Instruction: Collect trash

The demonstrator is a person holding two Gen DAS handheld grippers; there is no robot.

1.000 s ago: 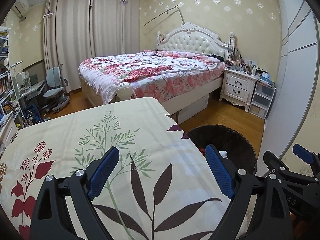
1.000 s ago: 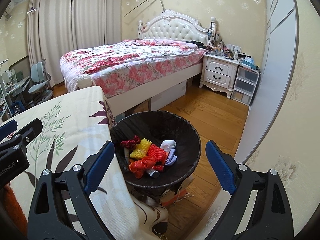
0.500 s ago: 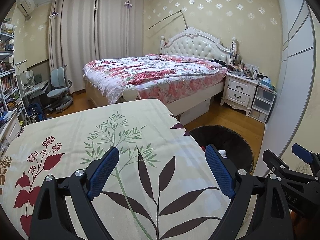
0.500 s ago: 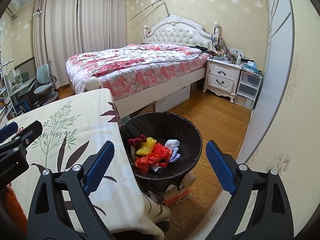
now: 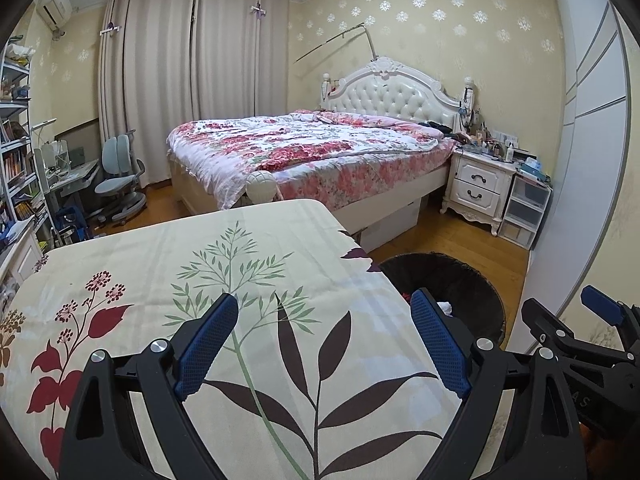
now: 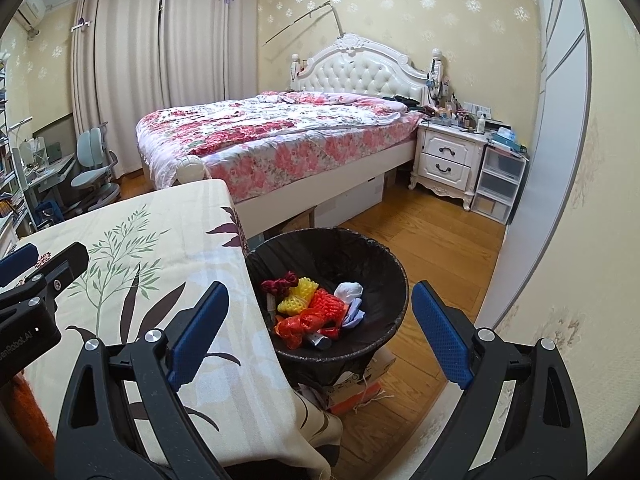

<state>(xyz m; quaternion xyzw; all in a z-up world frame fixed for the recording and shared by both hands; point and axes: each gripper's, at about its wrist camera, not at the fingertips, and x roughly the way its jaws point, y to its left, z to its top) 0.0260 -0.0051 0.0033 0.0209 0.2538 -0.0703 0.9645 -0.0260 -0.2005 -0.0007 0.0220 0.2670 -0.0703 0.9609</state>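
A black-lined trash bin stands on the floor beside the table's right edge; its far rim also shows in the left wrist view as the bin. Inside lie red and yellow foam nets and white crumpled paper. My right gripper hangs open above the bin's near side, nothing between its blue pads. My left gripper is open over the leaf-print tablecloth, holding nothing. Each gripper shows at the edge of the other's view.
A bed with a floral quilt fills the room's middle. A white nightstand and plastic drawers stand by a sliding wardrobe on the right. A desk chair and shelves are at far left. Wooden floor lies between bed and bin.
Both views have pulled back and risen a little, so the bin and table sit lower and farther in frame. Both grippers stay open and empty.
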